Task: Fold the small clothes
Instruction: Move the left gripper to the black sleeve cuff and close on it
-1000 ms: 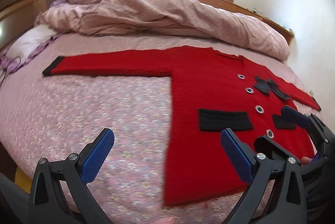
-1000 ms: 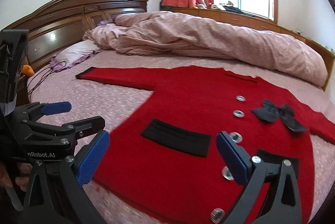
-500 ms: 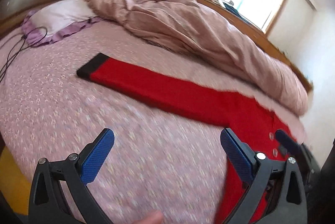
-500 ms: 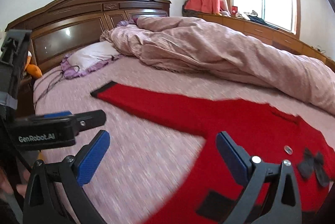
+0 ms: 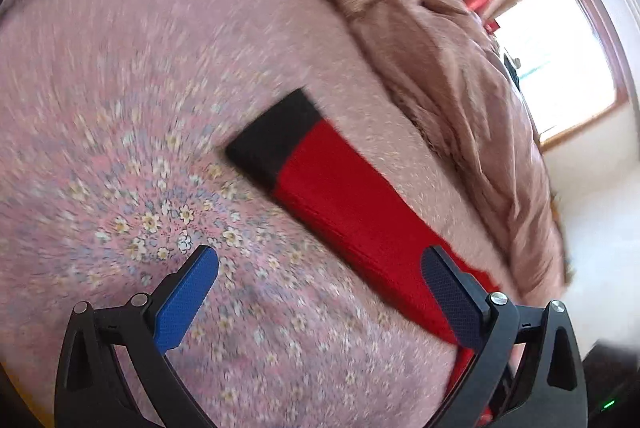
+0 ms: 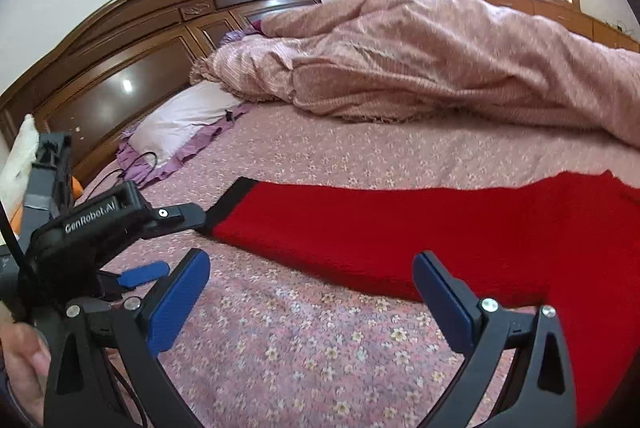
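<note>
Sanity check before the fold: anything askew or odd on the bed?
Nothing stands out. The red sweater sleeve lies flat and straight on the floral sheet, black cuff unfolded. The bunched duvet lies clear of it.

The only words that could be read were "GenRobot.AI", in white letters on the black body of the left gripper [image 6: 142, 278], seen from the right wrist.
</note>
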A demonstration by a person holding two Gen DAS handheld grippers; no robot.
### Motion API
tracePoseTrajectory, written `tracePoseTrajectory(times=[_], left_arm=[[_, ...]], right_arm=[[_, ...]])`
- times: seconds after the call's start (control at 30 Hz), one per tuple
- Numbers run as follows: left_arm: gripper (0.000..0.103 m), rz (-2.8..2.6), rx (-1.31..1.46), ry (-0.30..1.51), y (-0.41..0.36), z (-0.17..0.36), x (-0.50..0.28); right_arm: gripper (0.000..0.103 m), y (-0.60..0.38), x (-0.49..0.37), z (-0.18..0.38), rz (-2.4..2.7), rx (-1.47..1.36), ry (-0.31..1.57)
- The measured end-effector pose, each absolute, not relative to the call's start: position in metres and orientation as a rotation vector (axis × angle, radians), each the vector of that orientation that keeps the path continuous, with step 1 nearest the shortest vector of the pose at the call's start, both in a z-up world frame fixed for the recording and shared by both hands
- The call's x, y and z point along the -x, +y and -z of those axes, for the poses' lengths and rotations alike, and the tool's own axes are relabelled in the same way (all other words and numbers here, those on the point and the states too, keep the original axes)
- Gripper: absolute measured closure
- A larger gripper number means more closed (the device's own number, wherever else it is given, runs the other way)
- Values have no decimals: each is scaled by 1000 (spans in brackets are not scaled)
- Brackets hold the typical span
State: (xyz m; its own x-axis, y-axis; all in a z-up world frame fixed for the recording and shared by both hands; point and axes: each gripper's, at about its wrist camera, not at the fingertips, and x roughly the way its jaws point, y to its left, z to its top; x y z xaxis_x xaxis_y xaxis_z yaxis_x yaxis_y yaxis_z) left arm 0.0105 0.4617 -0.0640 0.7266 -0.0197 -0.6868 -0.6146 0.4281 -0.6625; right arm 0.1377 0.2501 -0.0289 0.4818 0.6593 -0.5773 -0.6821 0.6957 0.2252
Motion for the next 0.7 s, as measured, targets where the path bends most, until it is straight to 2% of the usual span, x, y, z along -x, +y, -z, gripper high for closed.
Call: tracePoseTrajectory(times=[0.13,0.37,0.5,0.53,0.6,0.7], left_arm=[[5,-364,1311,599,488,94,-6],[5,-285,1458,541,529,102,-22],[6,-287,1449,520,537,99,-32],[7,-294,1438,519,536,98,-33],[18,-307,1420,519,530,98,-33],[20,-307,1333,544,524,97,-41]], right_arm=[[0,252,-154,39,-800,31,714],[0,234,-176,51,-779,-29,757],[0,230,-185,63,-766,-20,776],[0,229,-186,64,-765,-24,781],[0,226,-189,67,-767,-41,792],[0,224,-193,69,-776,-48,795]])
